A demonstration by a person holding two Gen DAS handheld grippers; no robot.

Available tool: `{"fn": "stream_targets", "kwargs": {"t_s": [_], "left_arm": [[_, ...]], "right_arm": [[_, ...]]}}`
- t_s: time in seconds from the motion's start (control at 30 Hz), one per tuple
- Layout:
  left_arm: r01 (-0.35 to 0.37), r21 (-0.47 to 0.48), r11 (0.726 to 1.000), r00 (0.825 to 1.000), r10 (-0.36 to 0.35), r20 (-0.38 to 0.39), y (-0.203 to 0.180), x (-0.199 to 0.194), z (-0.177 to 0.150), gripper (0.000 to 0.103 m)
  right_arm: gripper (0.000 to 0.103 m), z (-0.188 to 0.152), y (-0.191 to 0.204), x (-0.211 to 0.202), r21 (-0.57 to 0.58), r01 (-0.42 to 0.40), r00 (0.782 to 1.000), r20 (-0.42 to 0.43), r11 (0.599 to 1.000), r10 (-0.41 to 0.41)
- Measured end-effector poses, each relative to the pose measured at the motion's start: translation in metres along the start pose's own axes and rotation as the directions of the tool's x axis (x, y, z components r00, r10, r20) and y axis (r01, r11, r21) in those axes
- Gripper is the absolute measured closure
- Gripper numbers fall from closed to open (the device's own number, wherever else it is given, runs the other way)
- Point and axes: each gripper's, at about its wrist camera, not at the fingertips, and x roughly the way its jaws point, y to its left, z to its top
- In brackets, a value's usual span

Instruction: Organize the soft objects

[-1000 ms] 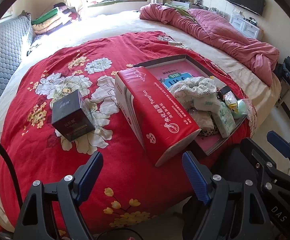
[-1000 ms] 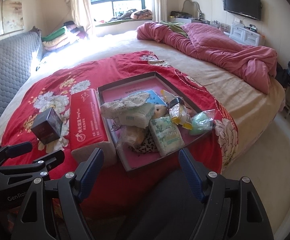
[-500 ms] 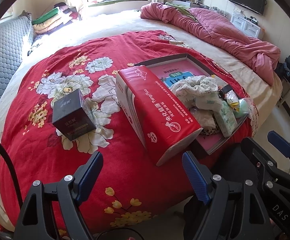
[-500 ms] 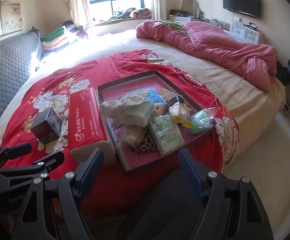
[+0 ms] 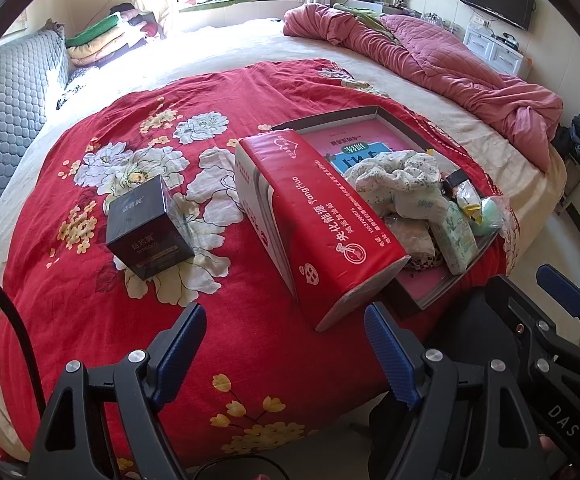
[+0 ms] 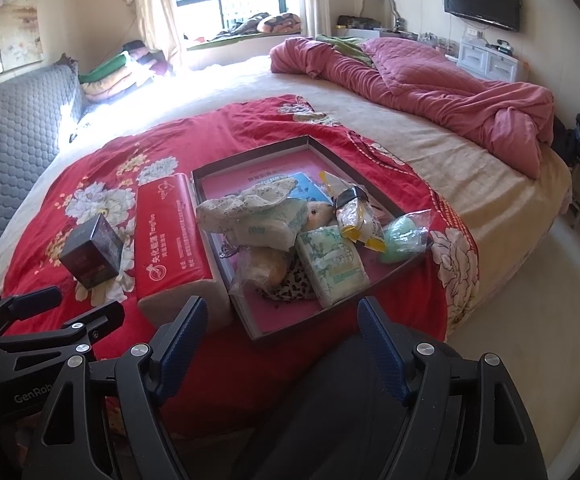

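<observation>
A: Where do things stand?

B: Both tools hang off the near edge of the bed (image 6: 502, 168), fingers apart, holding nothing. The left tool (image 5: 283, 344) faces the red tissue pack (image 5: 322, 220); the right tool (image 6: 281, 334) faces the shallow tray (image 6: 249, 160).

A: And the soft things?

B: Piled in the near half of the tray, touching one another: a floral cloth (image 6: 245, 204) on top, a pale tissue packet (image 6: 269, 228) under it, a green-patterned tissue packet (image 6: 332, 266) at the front, a bagged plush toy (image 6: 263, 268) beside a leopard-print fabric (image 6: 290, 290). A yellow snack pouch (image 6: 360, 220) and a green item in a clear bag (image 6: 404, 234) sit at the right rim.

A: What is the step, in your view?

B: Nothing is sorted yet, I judge, so the first pick. The green-patterned packet is nearest the right tool and least buried.

A: How to do it well?

B: Come in low over the tray's near wall, straddle the packet across its narrow side, and close gently, since it will squash. Lift straight up, so the leopard fabric beneath is not dragged along.

A: Risks?

B: The red pack lies tight against the tray's left wall and the dark box (image 5: 147, 230) stands apart on the red quilt (image 5: 89, 320); keep the left tool from nudging either.
</observation>
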Motion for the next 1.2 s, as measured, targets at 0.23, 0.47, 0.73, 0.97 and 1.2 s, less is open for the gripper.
{"fn": "stream_targets", "kwargs": {"t_s": [0.23, 0.47, 0.73, 0.97, 1.2], "left_arm": [[-0.005, -0.005, 1.0, 1.0, 0.005, -0.007, 0.002, 0.003, -0.001, 0.022], [-0.007, -0.009, 1.0, 1.0, 0.007, -0.012, 0.002, 0.004, -0.001, 0.022], [-0.008, -0.009, 1.0, 1.0, 0.008, -0.017, 0.002, 0.006, -0.002, 0.023], [-0.007, -0.01, 1.0, 1.0, 0.007, -0.02, 0.003, 0.007, -0.003, 0.022], [-0.003, -0.028, 1.0, 1.0, 0.003, -0.008, 0.01, 0.009, -0.004, 0.022]], "right_arm": [[0.025, -0.001, 0.0, 0.002, -0.002, -0.002, 1.0, -0.005, 1.0, 0.002], [0.025, -0.001, 0.001, 0.003, -0.003, -0.002, 1.0, -0.009, 1.0, 0.002], [0.025, -0.002, 0.002, 0.003, -0.001, -0.002, 1.0, -0.01, 1.0, 0.002], [0.025, -0.002, 0.002, 0.003, -0.001, -0.002, 1.0, -0.01, 1.0, 0.002], [0.025, 0.0, 0.004, 0.006, -0.01, 0.005, 1.0, -0.018, 1.0, -0.005]]}}
